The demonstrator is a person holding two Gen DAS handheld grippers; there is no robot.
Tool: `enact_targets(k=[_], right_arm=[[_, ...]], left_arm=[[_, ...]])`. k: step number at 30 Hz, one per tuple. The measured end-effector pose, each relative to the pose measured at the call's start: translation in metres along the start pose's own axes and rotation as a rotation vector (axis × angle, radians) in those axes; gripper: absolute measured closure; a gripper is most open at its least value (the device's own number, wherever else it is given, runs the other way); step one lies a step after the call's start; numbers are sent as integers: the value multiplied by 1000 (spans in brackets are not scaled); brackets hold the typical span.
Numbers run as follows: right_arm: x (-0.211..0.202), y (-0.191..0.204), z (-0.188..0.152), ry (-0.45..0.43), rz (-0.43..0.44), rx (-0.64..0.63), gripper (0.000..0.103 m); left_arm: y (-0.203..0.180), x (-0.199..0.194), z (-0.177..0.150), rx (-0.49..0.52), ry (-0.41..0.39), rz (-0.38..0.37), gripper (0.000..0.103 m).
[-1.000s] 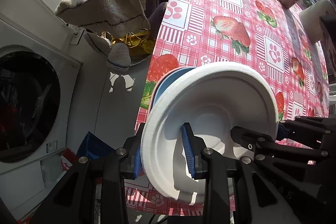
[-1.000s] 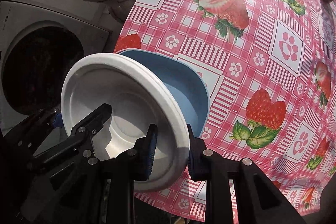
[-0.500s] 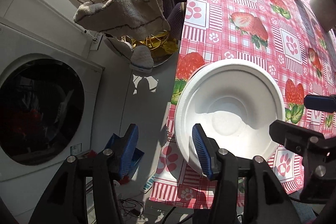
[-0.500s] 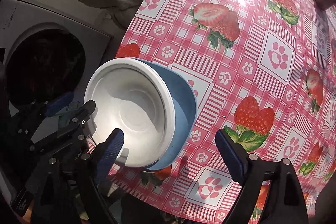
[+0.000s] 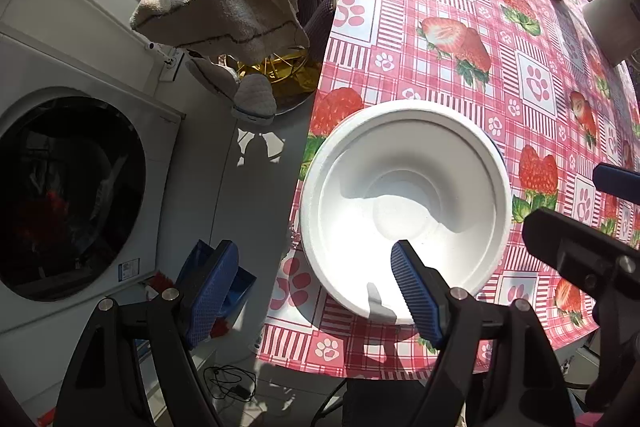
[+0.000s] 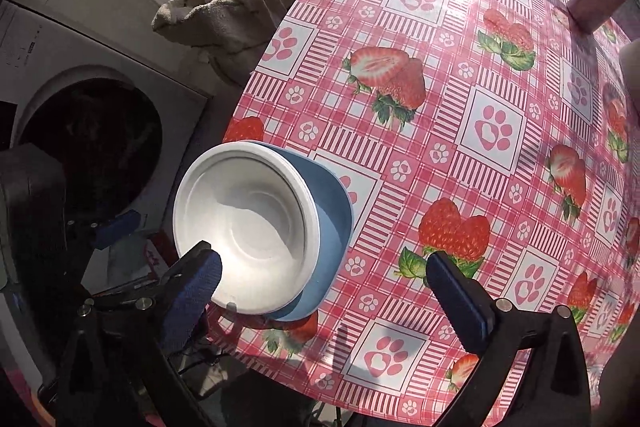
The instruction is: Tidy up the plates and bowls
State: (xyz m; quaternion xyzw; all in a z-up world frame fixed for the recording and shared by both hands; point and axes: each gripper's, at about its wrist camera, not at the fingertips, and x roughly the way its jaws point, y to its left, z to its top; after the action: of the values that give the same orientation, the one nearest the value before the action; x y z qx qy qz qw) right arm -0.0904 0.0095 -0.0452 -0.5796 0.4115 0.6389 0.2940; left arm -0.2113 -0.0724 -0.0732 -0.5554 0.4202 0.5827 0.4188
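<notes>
Left wrist view: close above bench (image 5: 440, 39) edge, facing down over white bowl (image 5: 404, 203). Right wrist view: from bowl's (image 6: 244, 223) right, slightly farther back, more bench (image 6: 460, 115) showing. Shared: bowl, bench edge, washing machine (image 5: 72, 195) (image 6: 88, 139), towel (image 5: 224, 15) (image 6: 216, 19)

Nested in the blue plastic bowl (image 6: 334, 223): the white foam bowl (image 5: 404, 207), both on the strawberry-print tablecloth (image 6: 460, 115), right of the white washing machine (image 5: 76, 187).

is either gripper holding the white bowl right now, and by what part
Nothing is held. Left gripper and right gripper are open; the white bowl sits in the blue bowl.
</notes>
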Motion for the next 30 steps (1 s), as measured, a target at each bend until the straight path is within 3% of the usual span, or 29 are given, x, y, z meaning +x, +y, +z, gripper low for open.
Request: enact_targets(k=[30], right_arm=[[3,-2,-2,26,29,35,0]], left_arm=[[-8,-6,-5,32,1,36,22]])
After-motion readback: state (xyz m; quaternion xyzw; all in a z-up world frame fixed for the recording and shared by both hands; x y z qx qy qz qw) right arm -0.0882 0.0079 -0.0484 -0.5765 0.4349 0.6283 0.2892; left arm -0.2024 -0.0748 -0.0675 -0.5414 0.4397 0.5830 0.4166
